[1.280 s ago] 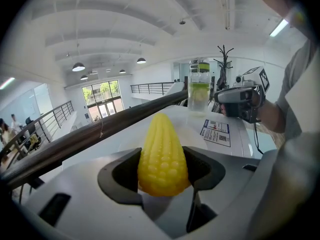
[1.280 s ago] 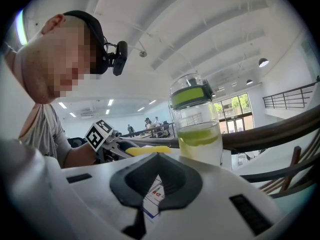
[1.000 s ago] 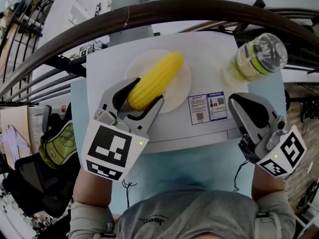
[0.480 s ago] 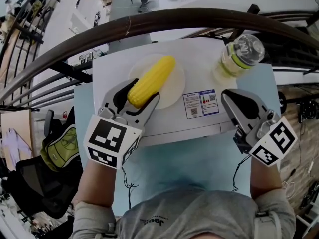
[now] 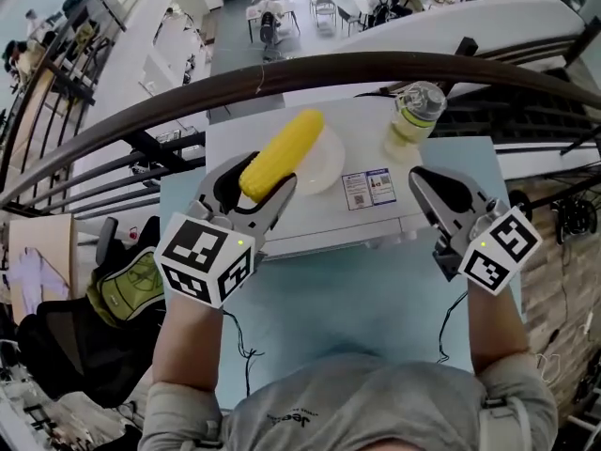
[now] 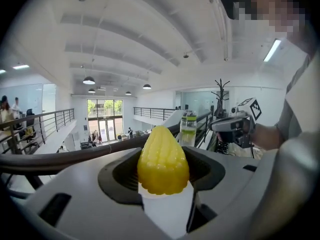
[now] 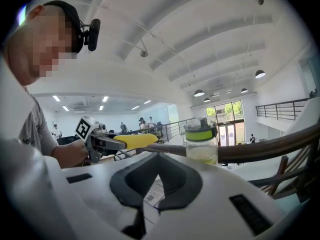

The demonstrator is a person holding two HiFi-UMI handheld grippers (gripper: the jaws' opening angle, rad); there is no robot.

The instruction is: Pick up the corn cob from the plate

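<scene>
My left gripper is shut on the lower end of the yellow corn cob, which points up and away to the right. In the left gripper view the corn cob sits upright between the dark pads. It hangs above the white plate, clear of it; the right gripper view shows the corn cob in the air. My right gripper hovers at the right, shut and holding nothing.
The plate rests on a white box bearing a printed label, on a light blue table. A bottle with a green band stands at the box's far right. A dark curved railing runs behind.
My left gripper has risen and lifted the corn cob off the plate. The right gripper has risen a little too, still shut.
</scene>
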